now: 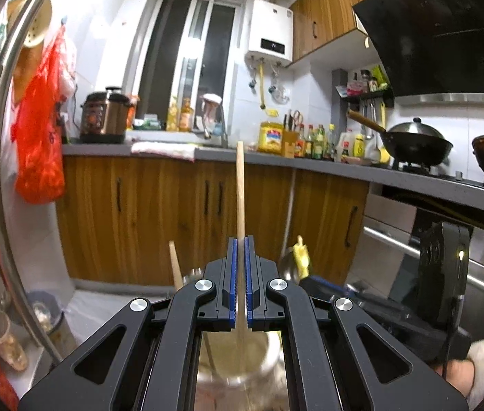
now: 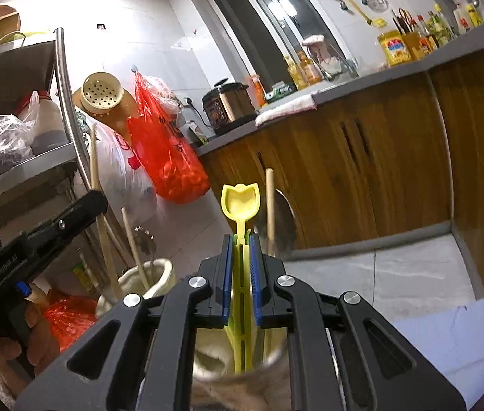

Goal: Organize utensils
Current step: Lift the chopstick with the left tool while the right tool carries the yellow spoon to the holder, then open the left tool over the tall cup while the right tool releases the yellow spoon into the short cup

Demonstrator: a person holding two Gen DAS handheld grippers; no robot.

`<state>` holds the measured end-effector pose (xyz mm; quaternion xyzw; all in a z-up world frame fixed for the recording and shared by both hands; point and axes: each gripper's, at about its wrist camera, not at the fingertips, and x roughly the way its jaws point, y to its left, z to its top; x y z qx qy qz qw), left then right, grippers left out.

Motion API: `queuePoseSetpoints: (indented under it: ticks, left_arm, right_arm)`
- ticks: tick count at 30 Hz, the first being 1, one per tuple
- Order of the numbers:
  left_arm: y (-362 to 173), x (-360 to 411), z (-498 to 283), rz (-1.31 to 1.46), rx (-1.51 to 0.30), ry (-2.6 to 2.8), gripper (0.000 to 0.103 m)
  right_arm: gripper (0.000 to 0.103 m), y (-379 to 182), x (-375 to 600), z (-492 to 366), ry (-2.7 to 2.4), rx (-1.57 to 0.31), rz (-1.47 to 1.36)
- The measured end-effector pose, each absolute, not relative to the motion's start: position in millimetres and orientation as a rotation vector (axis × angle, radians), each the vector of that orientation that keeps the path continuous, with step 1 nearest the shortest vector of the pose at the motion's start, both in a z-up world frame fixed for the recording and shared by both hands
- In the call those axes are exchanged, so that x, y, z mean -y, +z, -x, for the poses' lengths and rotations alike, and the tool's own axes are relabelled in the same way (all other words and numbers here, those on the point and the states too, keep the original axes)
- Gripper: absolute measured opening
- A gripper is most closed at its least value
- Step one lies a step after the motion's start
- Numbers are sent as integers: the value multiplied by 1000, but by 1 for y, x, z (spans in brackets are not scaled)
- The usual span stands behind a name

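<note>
My left-hand view, left to right:

- Steel rack post curving up the left edge.
- Red plastic bag hanging on the white tiled wall.
- Pressure cooker on the grey tabletop, near the window.
- A second wooden stick, upright just left of my jaws.
- My left gripper: jaws all but closed, blue pads pinching a wooden chopstick. It stands upright; its lower end runs down into a pale holder below my jaws.
- Yellow plastic spoon, its tip showing just right of my jaws, with the other gripper's black body beside it.
- Wok with lid on the stove, far right.

My right-hand view, left to right:

- Left gripper, seen side-on in a hand at the left edge, reaching over the cream utensil holder.
- Wooden sticks standing in that holder.
- The red bag by the wall.
- My right gripper: jaws nearly closed, clamped on the stem of the yellow spoon. The bowl end points up; the stem goes down into a pale cup under my jaws.
- A wooden stick and a metal utensil, upright just right of the spoon.
- Wood-fronted cabinets under the tabletop.
- Blue cloth, lower right.
</note>
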<state>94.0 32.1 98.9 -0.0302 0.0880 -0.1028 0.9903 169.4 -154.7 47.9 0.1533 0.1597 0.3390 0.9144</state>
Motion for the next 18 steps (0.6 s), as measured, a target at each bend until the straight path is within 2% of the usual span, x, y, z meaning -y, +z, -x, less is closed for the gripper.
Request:
queuePoseSetpoints:
  ticks: [10, 18]
  left_arm:
    - [80, -31, -93, 75, -357, -253, 5]
    - [70, -25, -103, 75, -421, -265, 5]
  right_arm:
    - [10, 49, 152, -144, 671, -425, -128]
    - [10, 41, 145, -147, 647, -475, -69]
